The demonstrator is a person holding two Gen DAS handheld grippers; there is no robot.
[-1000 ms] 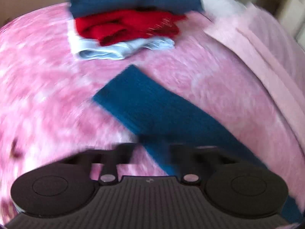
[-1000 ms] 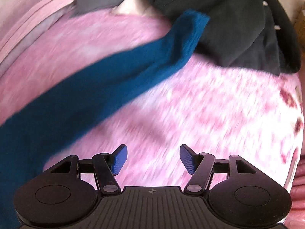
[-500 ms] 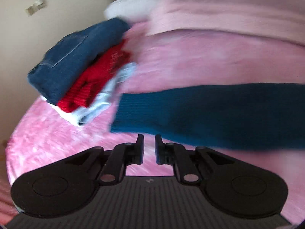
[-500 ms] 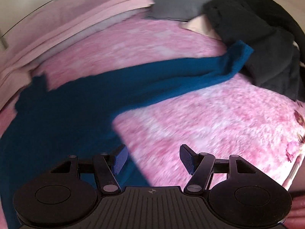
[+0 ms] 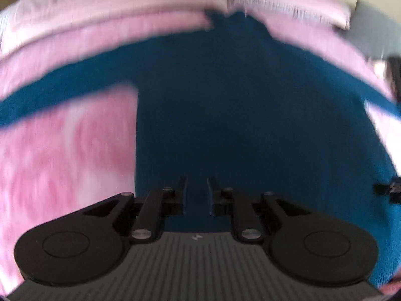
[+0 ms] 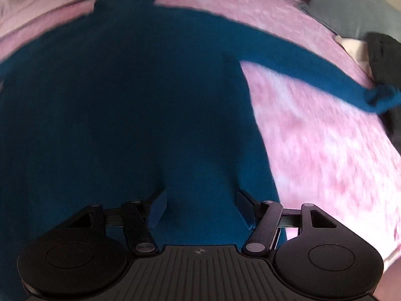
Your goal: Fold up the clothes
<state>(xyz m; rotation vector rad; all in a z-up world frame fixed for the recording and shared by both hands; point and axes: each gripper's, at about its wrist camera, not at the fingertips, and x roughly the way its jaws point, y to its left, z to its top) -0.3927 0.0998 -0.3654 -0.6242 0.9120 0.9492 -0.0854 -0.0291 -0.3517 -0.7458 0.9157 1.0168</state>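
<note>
Left wrist view: the teal sweater [image 5: 225,105] lies spread flat on the pink bedspread [image 5: 62,155], body toward the camera and 2 sleeves reaching out to either side. The left gripper [image 5: 196,193] hovers over the sweater's lower body with its jaws drawn close, a narrow gap between them and no cloth visibly caught there. Folded pale pink bedding [image 5: 112,7] runs along the far edge, beyond the sweater's neckline. Motion blur softens the whole frame.

Right wrist view: the same teal sweater [image 6: 125,95] fills the left and centre, with 1 sleeve stretched right across the pink bedspread [image 6: 325,150]; the cuff ends against a dark garment pile [image 6: 383,57] at the right edge. The right gripper [image 6: 201,208] is released, its blue-padded fingers [image 6: 158,209] set wide apart above the sweater's hem, gripping nothing. A grey pillow [image 6: 356,15] lies at the upper right, next to the dark pile.
</note>
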